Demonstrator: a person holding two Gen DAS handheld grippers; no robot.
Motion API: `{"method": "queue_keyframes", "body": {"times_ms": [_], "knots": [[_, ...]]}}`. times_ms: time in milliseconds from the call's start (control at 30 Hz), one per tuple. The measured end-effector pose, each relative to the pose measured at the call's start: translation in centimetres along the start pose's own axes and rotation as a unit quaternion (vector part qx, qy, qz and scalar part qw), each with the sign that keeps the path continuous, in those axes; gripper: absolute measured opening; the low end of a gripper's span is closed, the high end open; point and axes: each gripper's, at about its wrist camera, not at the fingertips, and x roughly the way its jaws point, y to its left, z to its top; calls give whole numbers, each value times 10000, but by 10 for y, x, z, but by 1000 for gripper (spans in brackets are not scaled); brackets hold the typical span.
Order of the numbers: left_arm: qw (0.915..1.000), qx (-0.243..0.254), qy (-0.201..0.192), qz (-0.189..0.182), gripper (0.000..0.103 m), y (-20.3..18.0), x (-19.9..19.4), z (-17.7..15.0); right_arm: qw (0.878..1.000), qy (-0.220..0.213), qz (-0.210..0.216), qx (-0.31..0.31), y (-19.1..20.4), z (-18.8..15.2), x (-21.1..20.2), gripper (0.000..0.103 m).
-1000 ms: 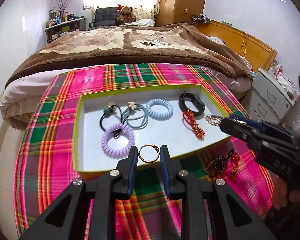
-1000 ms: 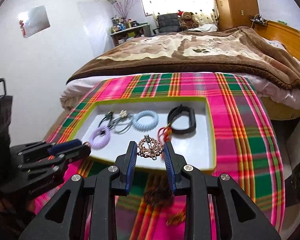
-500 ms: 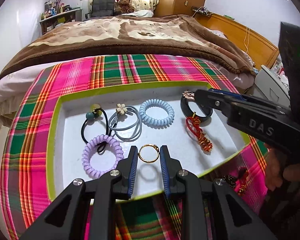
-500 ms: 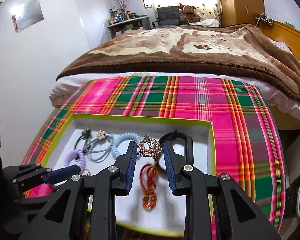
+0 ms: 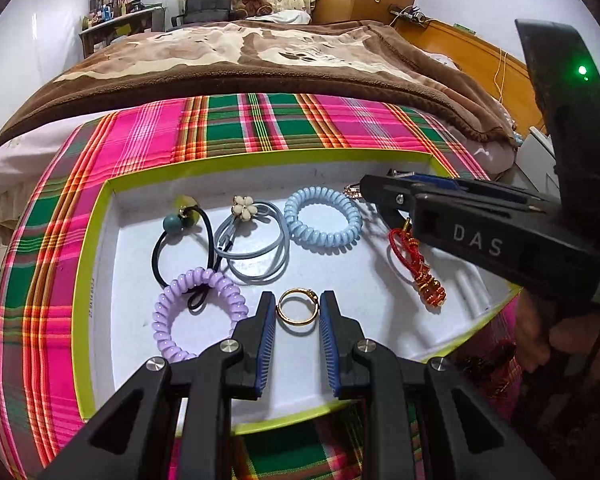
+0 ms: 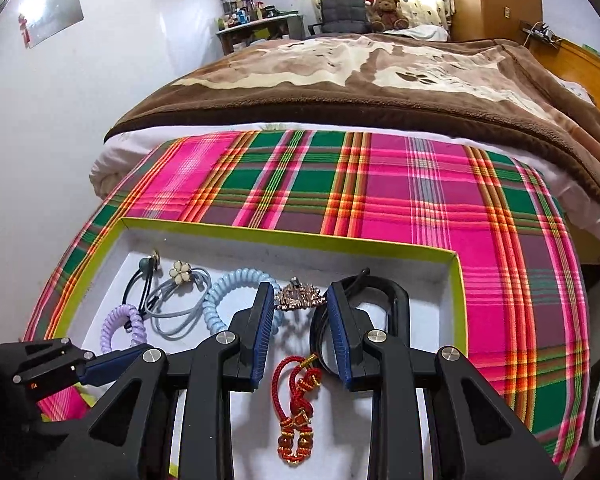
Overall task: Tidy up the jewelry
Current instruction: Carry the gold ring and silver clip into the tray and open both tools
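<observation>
Both tools have travelled forward over the tray since a second ago: the left one carried its gold ring from the near rim to the middle of the white floor, and the right one brought its brooch from outside the right edge to the far part of the tray.

Now the left tool (image 5: pixel 298 314) grips the gold ring (image 5: pixel 297 307) between its blue pads, just right of the purple coil band (image 5: pixel 199 314). The right tool (image 6: pixel 300 306) is closed on the rhinestone brooch (image 6: pixel 300 297), held above the gap between the blue coil band (image 6: pixel 236 296) and the black band (image 6: pixel 374 300), with the red knot charm (image 6: pixel 298 408) below it.

Judging from this, the tray (image 5: pixel 85 264) is already crowded. A brooch let go here could land on the black band or snag the blue coil. The ring, pinched only at its edges, could roll away or hop under the purple coil once released from any height.
</observation>
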Motion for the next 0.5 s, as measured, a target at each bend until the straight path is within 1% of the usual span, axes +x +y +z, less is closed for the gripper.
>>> {"method": "queue_keyframes", "body": {"times_ms": [300,367,500], "knots": [[10000,-51,13,-9,24,3,2,1,9999,44,-71,-103,4,1,1,29],[10000,-37,15,-12,28,3,1,0,9999,41,-72,-99,4,0,1,29],[9999,-75,10,-72,31,3,1,1,10000,42,-51,-71,2,1,1,29]]}}
